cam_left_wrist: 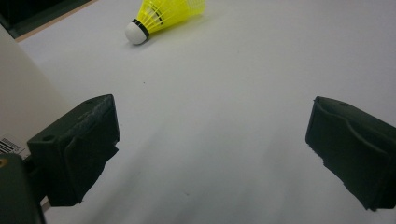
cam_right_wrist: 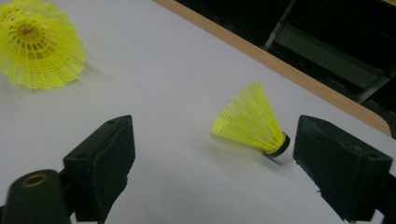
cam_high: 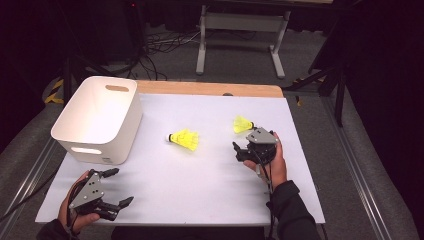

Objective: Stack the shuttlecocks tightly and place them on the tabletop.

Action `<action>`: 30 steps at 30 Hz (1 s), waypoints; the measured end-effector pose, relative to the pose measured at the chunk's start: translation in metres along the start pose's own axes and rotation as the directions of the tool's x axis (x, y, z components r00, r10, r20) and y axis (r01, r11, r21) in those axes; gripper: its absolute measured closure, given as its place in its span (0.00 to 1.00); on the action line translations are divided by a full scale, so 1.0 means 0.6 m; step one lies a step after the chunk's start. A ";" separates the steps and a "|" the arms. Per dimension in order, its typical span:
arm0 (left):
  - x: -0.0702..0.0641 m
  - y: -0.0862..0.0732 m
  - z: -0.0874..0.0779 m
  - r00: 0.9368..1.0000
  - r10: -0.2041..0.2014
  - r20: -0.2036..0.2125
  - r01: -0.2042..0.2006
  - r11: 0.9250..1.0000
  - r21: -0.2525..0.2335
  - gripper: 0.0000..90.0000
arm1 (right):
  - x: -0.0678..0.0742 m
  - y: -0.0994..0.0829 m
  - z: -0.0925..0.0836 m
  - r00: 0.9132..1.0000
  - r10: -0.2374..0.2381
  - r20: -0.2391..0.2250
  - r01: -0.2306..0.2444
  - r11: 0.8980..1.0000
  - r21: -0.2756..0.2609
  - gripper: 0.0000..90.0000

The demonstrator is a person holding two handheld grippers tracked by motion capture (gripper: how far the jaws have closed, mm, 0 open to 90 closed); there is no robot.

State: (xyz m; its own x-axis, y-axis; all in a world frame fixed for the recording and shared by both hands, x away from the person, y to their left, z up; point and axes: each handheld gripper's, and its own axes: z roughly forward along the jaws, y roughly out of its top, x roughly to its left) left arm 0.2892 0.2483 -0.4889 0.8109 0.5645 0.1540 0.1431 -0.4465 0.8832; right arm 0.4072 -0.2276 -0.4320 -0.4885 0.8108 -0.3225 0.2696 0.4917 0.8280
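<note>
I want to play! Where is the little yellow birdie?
The shuttlecock lies on the table's right side, just beyond the right gripper; it sits between open jaws.

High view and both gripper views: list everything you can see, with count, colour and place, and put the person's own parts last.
shuttlecocks: two, yellow; one lies mid-table, one lies just ahead of the right hand-held gripper
bin: one, white, with handle slots, at the table's far left
table: one, white top with a wooden far edge
bench frame: one, light grey, on the floor beyond the table
cables: several, dark, on the floor behind the bin
left hand-held gripper: one, black, near left corner, jaws wide open, nothing between them
right hand-held gripper: one, black, right of centre, jaws open
</note>
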 end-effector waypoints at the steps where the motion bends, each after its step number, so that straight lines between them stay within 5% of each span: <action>1: 0.000 0.000 0.000 1.000 0.001 0.000 -0.001 1.000 0.001 0.04 | 0.000 0.000 0.000 1.000 0.000 0.000 0.000 1.000 0.000 0.17; 7: 0.001 0.000 -0.001 1.000 -0.005 0.003 0.005 1.000 -0.005 0.04 | -0.003 0.014 0.038 0.999 -0.021 0.050 0.017 0.997 0.073 0.18; 15: 0.000 0.000 0.000 1.000 0.001 0.005 -0.001 1.000 -0.003 0.04 | -0.018 0.041 0.059 0.995 0.040 0.094 -0.049 0.994 0.098 0.21; 16: 0.000 0.000 -0.001 1.000 0.000 0.007 0.000 1.000 -0.003 0.04 | -0.025 0.048 0.067 0.995 0.047 0.093 -0.057 0.993 0.107 0.29; 18: 0.001 0.000 0.000 1.000 0.000 0.008 0.000 1.000 -0.002 0.04 | -0.030 0.051 0.073 0.994 0.065 0.092 -0.075 0.991 0.109 0.30; 30: -0.001 0.000 0.000 1.000 0.002 0.014 -0.002 1.000 -0.001 0.04 | -0.048 0.054 0.120 0.986 0.077 0.150 -0.104 0.979 0.177 0.39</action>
State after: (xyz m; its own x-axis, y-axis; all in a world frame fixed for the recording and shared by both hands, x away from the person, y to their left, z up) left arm 0.2888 0.2483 -0.4890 0.8190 0.5541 0.1493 0.1413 -0.4470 0.8833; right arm 0.4898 -0.2121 -0.4292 -0.3360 0.8849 -0.3226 0.4616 0.4533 0.7626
